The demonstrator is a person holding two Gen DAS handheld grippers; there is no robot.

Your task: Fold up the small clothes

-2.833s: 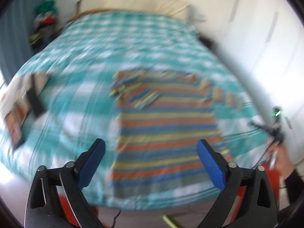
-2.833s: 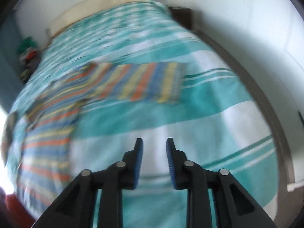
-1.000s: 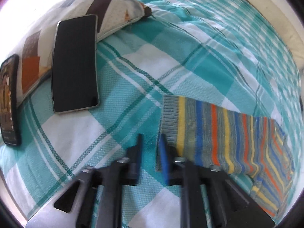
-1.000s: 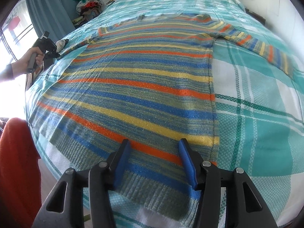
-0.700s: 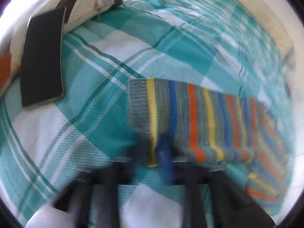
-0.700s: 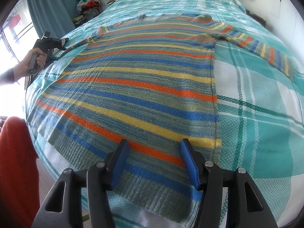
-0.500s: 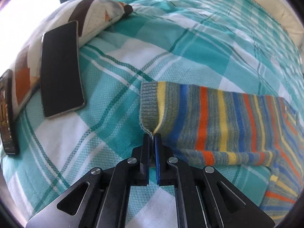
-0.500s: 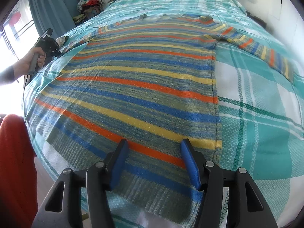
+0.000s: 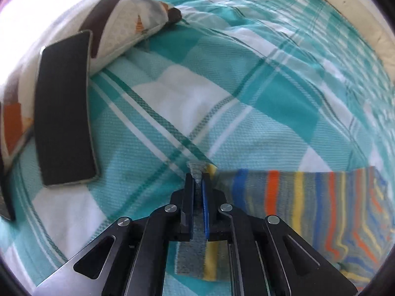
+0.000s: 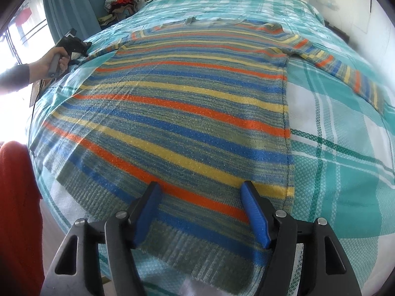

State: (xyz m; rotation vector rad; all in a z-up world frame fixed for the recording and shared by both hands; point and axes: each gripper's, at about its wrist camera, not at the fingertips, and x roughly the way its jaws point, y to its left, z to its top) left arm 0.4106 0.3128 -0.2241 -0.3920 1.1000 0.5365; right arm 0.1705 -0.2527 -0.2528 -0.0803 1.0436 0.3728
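A striped knit sweater (image 10: 192,103) in blue, orange, yellow and grey lies flat on the bed, hem toward me in the right wrist view. My left gripper (image 9: 197,180) is shut on the grey cuff of the left sleeve (image 9: 296,197) and holds it lifted off the bedspread. It also shows in the right wrist view (image 10: 74,43) at the far left, held by a hand. My right gripper (image 10: 201,194) is open and empty, hovering just above the sweater's hem. The right sleeve (image 10: 345,71) stretches out to the right.
The bed has a teal and white checked bedspread (image 9: 246,93). A patterned pillow (image 9: 128,19) with a black phone (image 9: 63,108) on it lies at the left. A red cloth (image 10: 17,209) is at the lower left. A clothes pile (image 10: 121,2) stands by the curtain.
My left gripper closed on the sleeve cuff and has lifted it, so the cuff now hangs folded through the jaws. My right gripper stayed open and hardly moved over the hem.
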